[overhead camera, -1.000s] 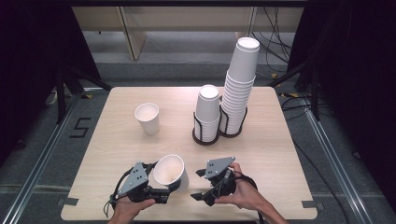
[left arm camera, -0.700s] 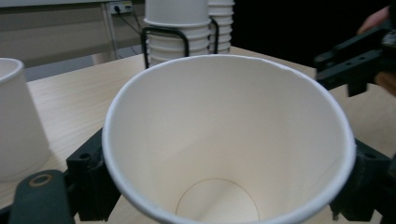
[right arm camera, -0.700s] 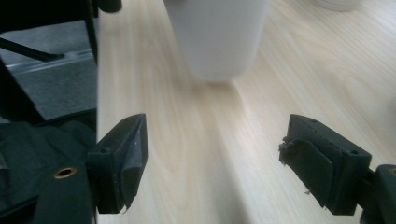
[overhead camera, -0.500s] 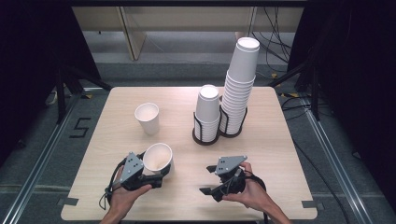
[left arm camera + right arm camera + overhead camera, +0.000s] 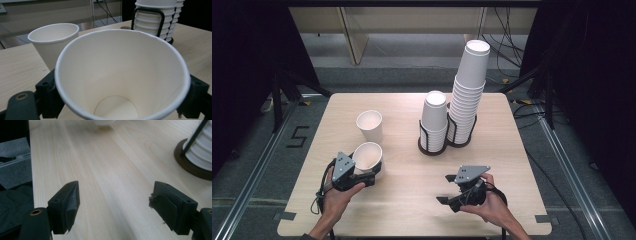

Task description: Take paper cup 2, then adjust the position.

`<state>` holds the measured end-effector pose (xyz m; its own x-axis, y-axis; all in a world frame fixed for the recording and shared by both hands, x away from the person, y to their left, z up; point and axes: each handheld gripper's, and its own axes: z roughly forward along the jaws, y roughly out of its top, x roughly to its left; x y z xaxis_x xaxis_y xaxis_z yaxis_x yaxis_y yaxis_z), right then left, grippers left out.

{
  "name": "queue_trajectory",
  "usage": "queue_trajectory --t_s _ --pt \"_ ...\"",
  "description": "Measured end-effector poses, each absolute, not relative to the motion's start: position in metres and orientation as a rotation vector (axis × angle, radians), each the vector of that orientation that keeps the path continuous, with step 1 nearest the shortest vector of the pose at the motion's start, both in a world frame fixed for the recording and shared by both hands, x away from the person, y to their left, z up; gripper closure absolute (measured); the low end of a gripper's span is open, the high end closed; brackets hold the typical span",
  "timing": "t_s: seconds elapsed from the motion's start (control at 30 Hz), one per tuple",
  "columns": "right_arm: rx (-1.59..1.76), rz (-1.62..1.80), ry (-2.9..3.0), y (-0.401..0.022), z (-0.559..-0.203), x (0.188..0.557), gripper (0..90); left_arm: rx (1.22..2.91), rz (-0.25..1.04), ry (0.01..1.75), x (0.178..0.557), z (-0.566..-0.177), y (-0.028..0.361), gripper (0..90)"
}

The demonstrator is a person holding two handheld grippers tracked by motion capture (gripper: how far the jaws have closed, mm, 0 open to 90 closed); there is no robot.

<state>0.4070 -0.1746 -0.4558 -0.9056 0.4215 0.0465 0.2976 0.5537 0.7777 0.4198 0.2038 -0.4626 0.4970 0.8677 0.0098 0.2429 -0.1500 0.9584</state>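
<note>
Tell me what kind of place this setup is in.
Probably a lab or recording studio, not a café. A bare wooden table stands between dark curtains, with loose cables on the floor behind, floor rails beside it, and only cup stacks as props.

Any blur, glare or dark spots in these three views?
High view: table evenly lit, surroundings near black. Left gripper view: held cup sharp but bright white, inside detail faint. Right gripper view: right claw slightly soft, cup holder base in focus, no glare.

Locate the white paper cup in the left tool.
High view: white paper cup clamped in left tool, front-left of the table, just before the standing white paper cup.
</note>
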Motion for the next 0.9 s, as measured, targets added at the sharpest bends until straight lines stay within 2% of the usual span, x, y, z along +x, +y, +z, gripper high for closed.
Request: queue_trajectory --t_s 0.9 --pt "0.776 1.247 2.576 -0.207 -0.458 0.408 23.2 1.652 0.793 1.062 0.438 -0.465 0.225 13.6"
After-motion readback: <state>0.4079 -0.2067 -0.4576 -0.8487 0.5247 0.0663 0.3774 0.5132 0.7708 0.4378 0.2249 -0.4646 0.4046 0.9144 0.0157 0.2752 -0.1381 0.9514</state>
